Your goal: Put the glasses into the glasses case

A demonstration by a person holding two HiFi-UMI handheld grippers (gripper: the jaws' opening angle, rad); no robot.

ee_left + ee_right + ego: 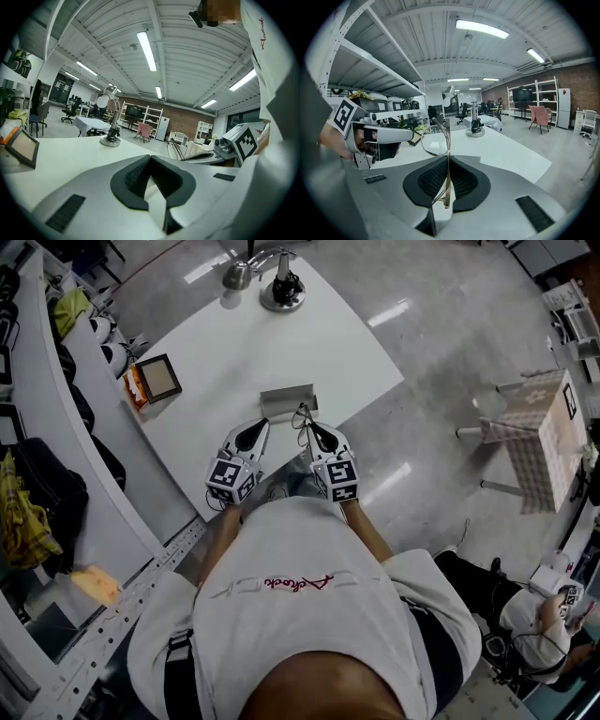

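A grey glasses case (288, 399) lies on the white table (347, 352), near its front corner. My right gripper (307, 426) is just in front of the case, shut on a thin-framed pair of glasses (302, 415). In the right gripper view one temple arm is pinched between the pads (461, 180), and a clear lens (436, 140) stands up past the fingertips. My left gripper (265, 424) hovers beside it on the left, shut with nothing between its pads (136, 178). The left gripper view shows the glasses (179, 150) and the right gripper's marker cube (243, 140) at its right.
A desk lamp (282, 292) with a round base stands at the table's far end. A framed tablet (157, 378) lies at the left edge. Shelving with bags (37, 484) runs along the left. A chequered stand (539, 432) and a seated person (534, 610) are at right.
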